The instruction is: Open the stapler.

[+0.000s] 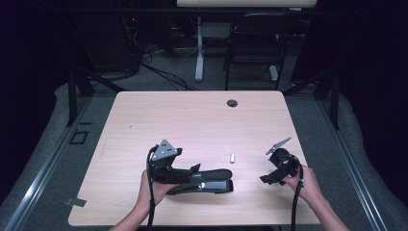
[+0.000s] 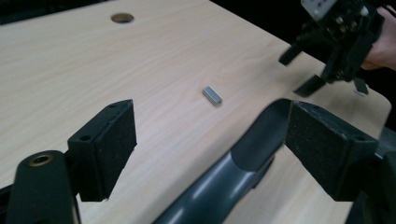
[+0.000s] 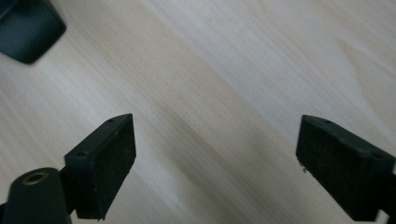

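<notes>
A black stapler lies on its side near the front of the wooden table, its long dark arm running up between the jaws of my left gripper. Those jaws stand open; the arm's end sits close to the right pad and well apart from the left pad. A small silver strip of staples rests on the table beyond them, also seen as the staple strip. My right gripper hovers open to the right over bare wood, as the right gripper view confirms.
A round cable hole sits near the table's far edge. A corner of the stapler lies top left in the right gripper view. My right gripper is close to the table's right edge. A chair and desk legs stand behind the table.
</notes>
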The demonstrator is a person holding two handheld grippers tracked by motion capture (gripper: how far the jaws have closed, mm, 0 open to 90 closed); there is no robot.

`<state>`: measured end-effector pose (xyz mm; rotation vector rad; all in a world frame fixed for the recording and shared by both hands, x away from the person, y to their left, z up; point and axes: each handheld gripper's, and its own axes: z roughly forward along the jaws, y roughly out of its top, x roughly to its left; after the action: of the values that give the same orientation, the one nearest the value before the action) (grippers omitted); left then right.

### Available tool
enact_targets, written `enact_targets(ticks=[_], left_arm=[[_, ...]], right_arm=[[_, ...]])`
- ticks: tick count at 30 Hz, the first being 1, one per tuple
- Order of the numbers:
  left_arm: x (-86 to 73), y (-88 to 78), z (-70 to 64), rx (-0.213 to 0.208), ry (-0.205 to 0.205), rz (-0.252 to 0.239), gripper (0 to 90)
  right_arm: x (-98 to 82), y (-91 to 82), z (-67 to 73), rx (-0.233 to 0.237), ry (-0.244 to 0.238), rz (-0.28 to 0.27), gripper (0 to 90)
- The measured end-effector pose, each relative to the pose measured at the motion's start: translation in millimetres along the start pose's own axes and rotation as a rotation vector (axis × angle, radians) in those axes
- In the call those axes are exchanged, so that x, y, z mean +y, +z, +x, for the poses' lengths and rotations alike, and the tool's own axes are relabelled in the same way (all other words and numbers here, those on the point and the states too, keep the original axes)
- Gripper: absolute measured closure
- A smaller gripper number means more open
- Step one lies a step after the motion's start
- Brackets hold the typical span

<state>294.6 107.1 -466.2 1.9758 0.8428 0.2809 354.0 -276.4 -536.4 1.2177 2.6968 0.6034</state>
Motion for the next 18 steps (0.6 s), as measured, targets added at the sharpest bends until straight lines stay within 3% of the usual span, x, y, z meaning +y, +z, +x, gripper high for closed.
enact_targets(ticks=[4, 10, 14, 18], left_arm=[[-5.6, 3.0, -13.1, -0.021, 0.016, 0.020, 25.0], [-9.8, 9.8, -35.7, -0.076, 0.056, 0.062, 46.5], [-14.0, 17.8, -45.8, -0.113, 0.096, 0.081, 60.0], [-18.7, 26.4, -50.3, -0.127, 0.103, 0.100, 72.9]], right_arm=[[1.6, -4.3, 9.8, -0.003, 0.010, -0.043, 10.0], [7.0, -8.2, 30.2, -0.008, 0.032, -0.126, 21.1], [13.8, -7.2, 49.4, 0.018, 0.007, -0.130, 34.0], [19.1, -7.7, 71.9, 0.040, -0.057, -0.158, 41.6]])
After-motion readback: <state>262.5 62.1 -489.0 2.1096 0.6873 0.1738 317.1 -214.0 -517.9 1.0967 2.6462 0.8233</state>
